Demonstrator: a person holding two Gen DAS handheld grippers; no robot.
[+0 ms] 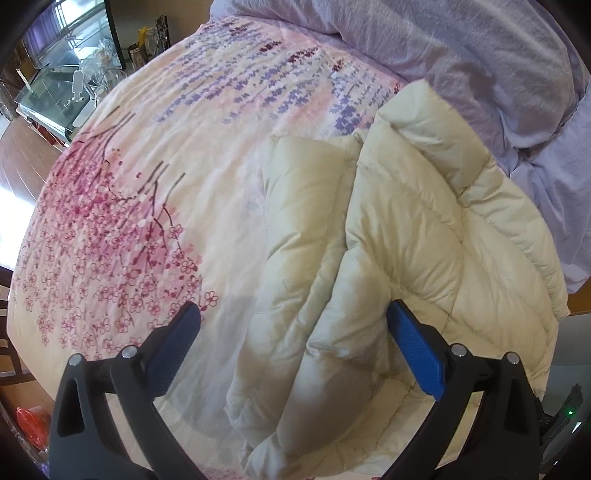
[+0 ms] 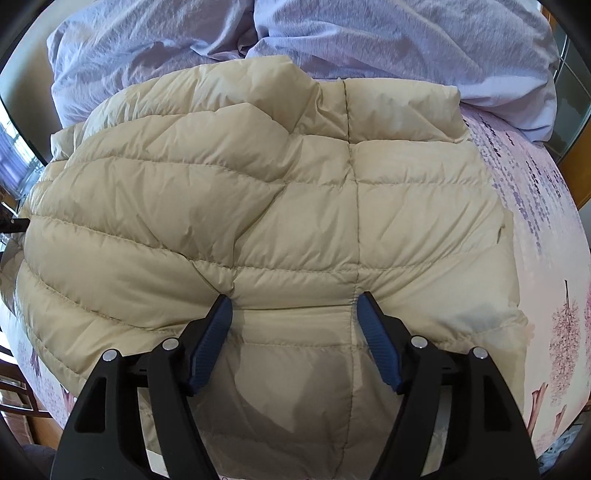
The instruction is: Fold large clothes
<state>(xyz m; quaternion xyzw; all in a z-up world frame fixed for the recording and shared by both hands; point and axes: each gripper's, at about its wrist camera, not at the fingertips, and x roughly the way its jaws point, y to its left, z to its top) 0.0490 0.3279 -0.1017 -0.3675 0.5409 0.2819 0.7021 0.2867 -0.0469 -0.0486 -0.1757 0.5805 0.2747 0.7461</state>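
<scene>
A cream quilted down jacket (image 1: 399, 229) lies bunched on a bed with a pink and purple floral cover (image 1: 155, 177). In the left wrist view my left gripper (image 1: 293, 314) is open, hovering over the jacket's left edge and a folded sleeve, holding nothing. In the right wrist view the jacket (image 2: 258, 206) fills the frame. My right gripper (image 2: 295, 301) is open, its blue fingertips (image 2: 221, 310) pressing into the padded fabric near a vertical seam.
A crumpled lavender duvet (image 1: 461, 55) lies at the head of the bed, just beyond the jacket; it also shows in the right wrist view (image 2: 295, 33). A glass table (image 1: 55, 88) with small items stands left of the bed on a wood floor (image 1: 22, 158).
</scene>
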